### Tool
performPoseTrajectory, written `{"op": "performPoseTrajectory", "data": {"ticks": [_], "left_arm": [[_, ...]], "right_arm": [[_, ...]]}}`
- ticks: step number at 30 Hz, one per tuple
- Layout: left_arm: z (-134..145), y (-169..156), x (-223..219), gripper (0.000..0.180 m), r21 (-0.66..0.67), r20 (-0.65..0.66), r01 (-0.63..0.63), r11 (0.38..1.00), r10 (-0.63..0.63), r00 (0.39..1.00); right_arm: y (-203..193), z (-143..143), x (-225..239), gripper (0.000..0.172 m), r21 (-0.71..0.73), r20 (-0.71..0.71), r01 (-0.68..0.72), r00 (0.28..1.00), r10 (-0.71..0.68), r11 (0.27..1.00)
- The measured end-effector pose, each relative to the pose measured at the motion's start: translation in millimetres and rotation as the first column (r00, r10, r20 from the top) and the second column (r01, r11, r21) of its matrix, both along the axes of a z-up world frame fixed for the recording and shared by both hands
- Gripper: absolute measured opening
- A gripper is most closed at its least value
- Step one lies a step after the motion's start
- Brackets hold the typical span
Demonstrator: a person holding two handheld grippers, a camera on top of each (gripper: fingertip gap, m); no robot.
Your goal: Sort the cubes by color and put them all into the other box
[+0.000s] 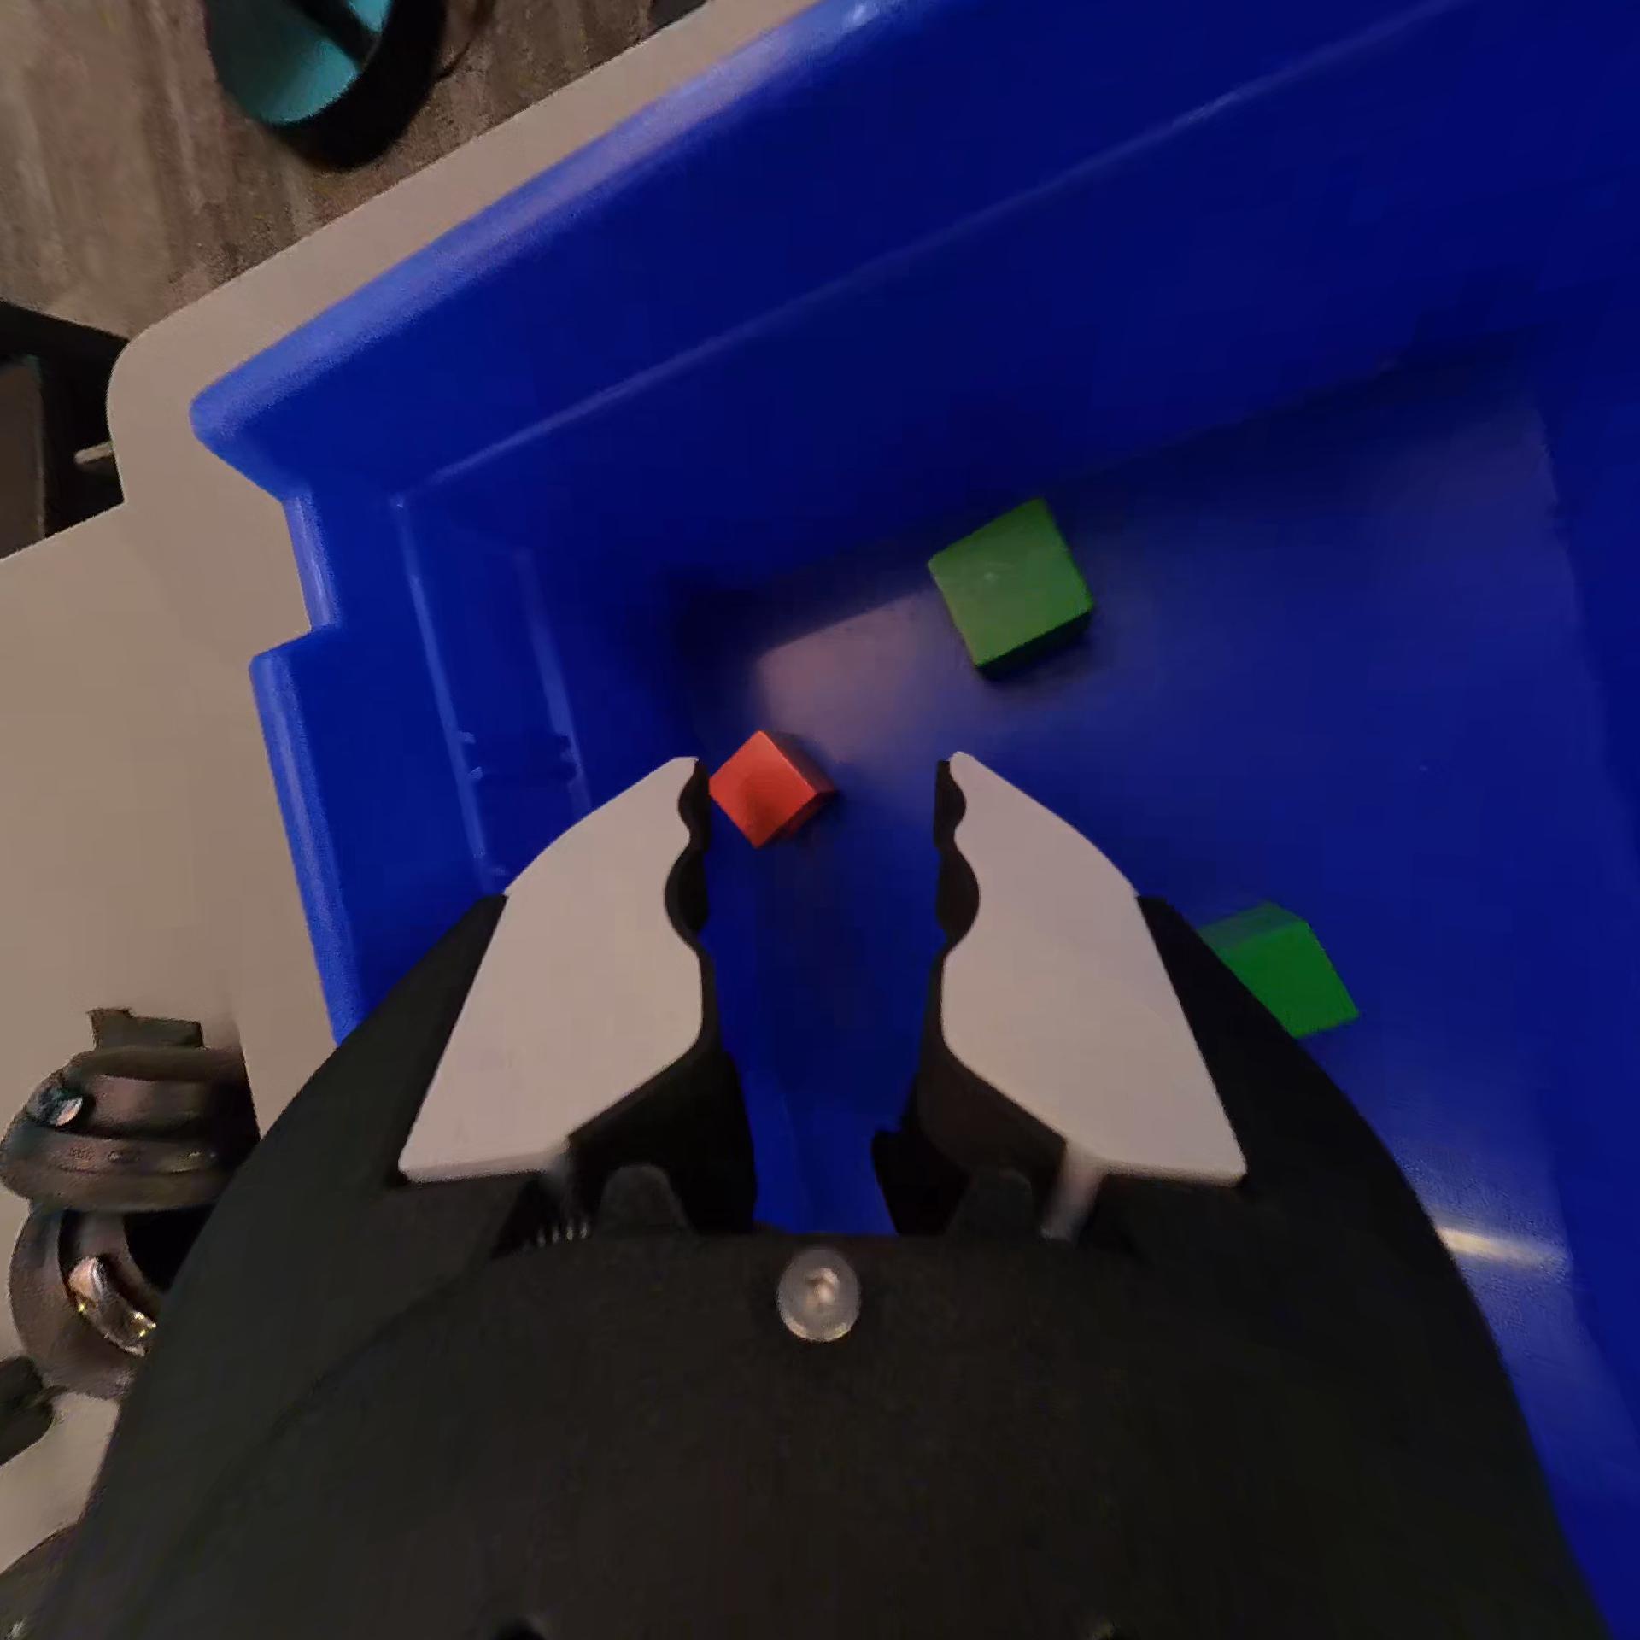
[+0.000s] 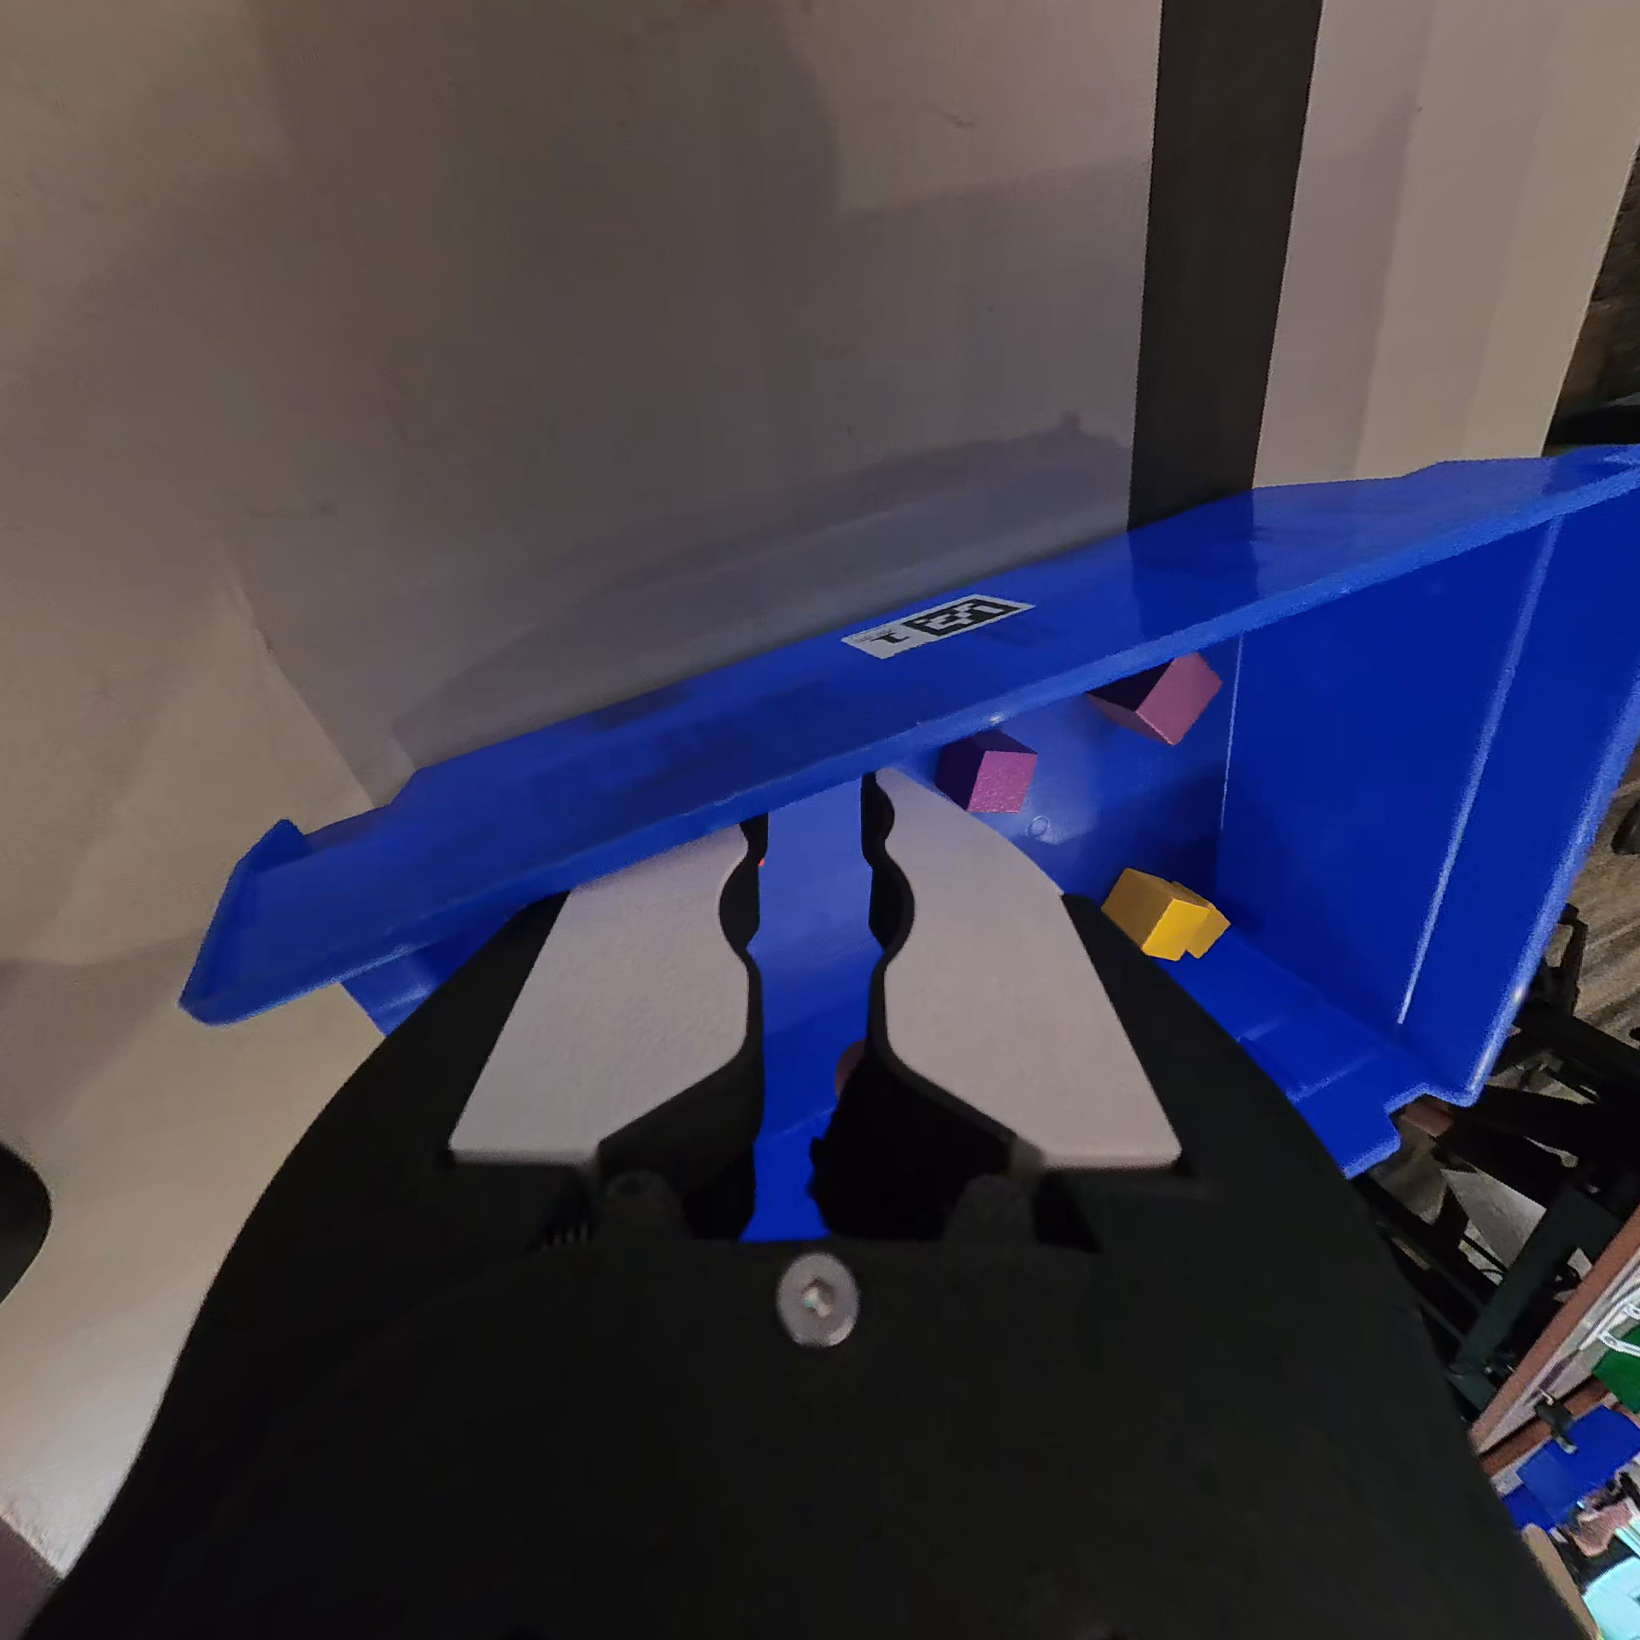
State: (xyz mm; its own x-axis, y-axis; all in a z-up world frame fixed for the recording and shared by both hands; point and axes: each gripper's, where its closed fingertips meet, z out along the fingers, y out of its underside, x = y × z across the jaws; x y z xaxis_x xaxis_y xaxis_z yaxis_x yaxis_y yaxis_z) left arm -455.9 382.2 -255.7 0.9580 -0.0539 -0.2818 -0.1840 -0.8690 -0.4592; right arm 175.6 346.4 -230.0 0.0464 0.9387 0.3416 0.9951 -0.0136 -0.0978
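Note:
In the left wrist view, my left gripper (image 1: 821,772) is open over the floor of a blue box (image 1: 532,266). A small red cube (image 1: 770,788) lies on the floor just off the left fingertip (image 1: 683,781), and no pad presses on it. Two green cubes (image 1: 1012,581) (image 1: 1278,976) lie farther right in the same box. In the right wrist view, my right gripper (image 2: 812,808) reaches into another blue box (image 2: 621,799). Its fingers stand a little apart and the box rim hides the left tip. Two purple cubes (image 2: 989,772) (image 2: 1162,697) and yellow cubes (image 2: 1162,923) lie to its right.
The boxes stand on a pale table (image 1: 133,710). A white sticker (image 2: 941,626) is on the second box's rim. A dark upright post (image 2: 1225,266) stands behind that box. Black clamp hardware (image 1: 98,1198) sits at the table's left edge.

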Motion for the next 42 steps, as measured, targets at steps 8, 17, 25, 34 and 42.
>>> {"op": "performPoseTrajectory", "data": {"ticks": [8, 17, 25, 34, 42], "left_arm": [[-21.8, 4.8, -15.9, 0.034, -0.021, -0.111, -0.083, 0.996, 0.08, 0.991], [-23.2, 4.7, -16.1, 0.026, -0.01, -0.149, -0.061, 0.998, 0.059, 0.987], [-20.7, -18.4, 34.2, 0.002, -0.142, 0.154, 0.096, 0.985, -0.073, 0.985], [-6.1, -31.2, 39.0, 0.031, -0.194, 0.144, 0.131, 0.972, -0.103, 0.984], [-21.2, -46.5, 40.3, 0.052, -0.314, 0.155, 0.121, 0.942, -0.075, 0.985]], "right_arm": [[0.7, -0.7, -0.8, 0.018, 0.007, 0.007, -0.007, 1.0, 0.007, 1.0], [2.4, -1.9, -1.1, 0.017, 0.016, 0.014, -0.012, 1.0, 0.011, 1.0], [2.9, -2.4, -0.8, 0.016, 0.018, 0.014, -0.015, 1.0, 0.014, 1.0], [1.7, -3.7, -0.1, 0.016, 0.011, 0.02, -0.023, 1.0, 0.023, 1.0], [1.7, -5.8, 0.1, 0.016, 0.01, 0.03, -0.029, 0.999, 0.029, 1.0]]}}
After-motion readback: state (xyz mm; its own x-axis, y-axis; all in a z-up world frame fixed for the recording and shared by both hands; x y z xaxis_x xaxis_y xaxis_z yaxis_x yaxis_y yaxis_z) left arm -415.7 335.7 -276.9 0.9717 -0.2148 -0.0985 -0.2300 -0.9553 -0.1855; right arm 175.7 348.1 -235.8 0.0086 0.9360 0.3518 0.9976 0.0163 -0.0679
